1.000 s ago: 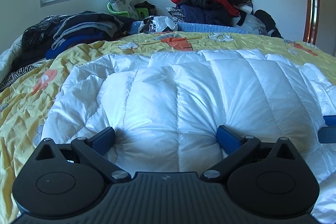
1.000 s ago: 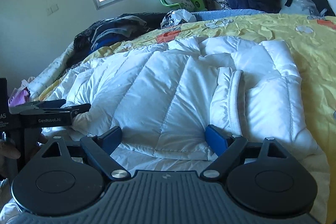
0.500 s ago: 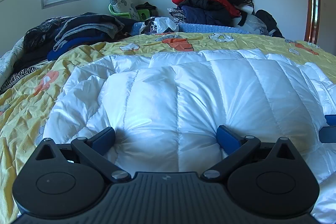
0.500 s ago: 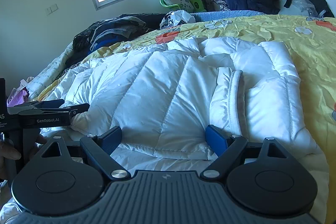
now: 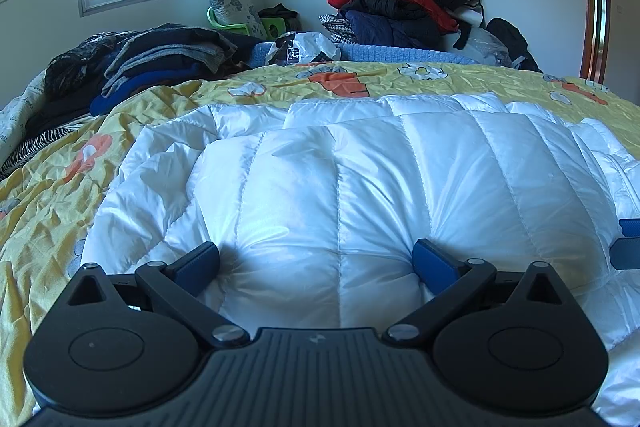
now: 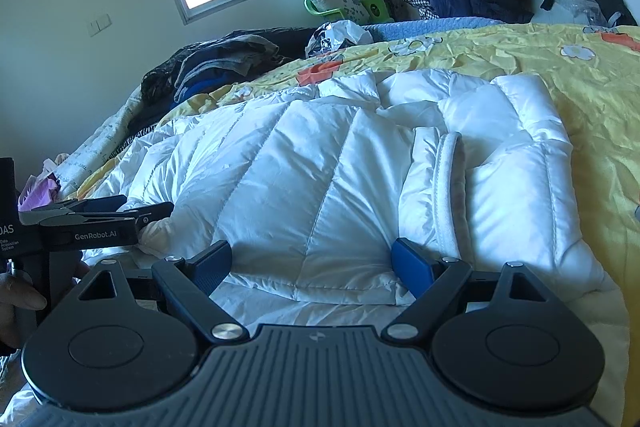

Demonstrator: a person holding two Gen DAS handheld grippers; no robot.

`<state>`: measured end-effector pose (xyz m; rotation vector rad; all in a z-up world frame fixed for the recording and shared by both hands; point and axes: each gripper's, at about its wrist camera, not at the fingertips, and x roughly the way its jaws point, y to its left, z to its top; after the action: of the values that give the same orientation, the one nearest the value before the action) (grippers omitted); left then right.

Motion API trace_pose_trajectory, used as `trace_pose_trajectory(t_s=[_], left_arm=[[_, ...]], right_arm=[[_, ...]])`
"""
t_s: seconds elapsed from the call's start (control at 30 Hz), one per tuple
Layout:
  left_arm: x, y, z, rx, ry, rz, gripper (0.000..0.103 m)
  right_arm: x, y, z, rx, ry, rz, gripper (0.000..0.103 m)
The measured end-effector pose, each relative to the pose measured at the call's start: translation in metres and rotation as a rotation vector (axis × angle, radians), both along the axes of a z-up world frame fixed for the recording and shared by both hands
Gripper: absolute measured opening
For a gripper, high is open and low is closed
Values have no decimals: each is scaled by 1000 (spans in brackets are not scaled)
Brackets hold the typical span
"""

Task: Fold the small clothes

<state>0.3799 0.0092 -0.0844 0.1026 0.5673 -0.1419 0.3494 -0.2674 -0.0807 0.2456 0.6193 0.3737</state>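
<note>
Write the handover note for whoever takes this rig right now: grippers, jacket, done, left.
Left gripper: jaws wide, straddling a bulge at the near edge of the white puffer jacket; no clamp visible.
Right gripper: jaws wide over the same near edge, beside the white trim.
Jacket lies on the yellow bedspread, one side panel already turned in.
Left: finish folding the jacket.

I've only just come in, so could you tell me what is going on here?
A person holds a two-finger gripper in each hand over a white puffer jacket spread on a yellow bedspread. The left gripper and right gripper both stand wide open at the jacket's near edge, gripping nothing. No fold is under way yet.
</note>
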Motion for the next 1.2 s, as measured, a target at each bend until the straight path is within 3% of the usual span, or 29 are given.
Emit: trace_pose_trajectory(t_s=[1.2], left_arm=[[5,5,-1,-64,21,0,103]], right_arm=[[-2,2,2,-3,4,-1,87]])
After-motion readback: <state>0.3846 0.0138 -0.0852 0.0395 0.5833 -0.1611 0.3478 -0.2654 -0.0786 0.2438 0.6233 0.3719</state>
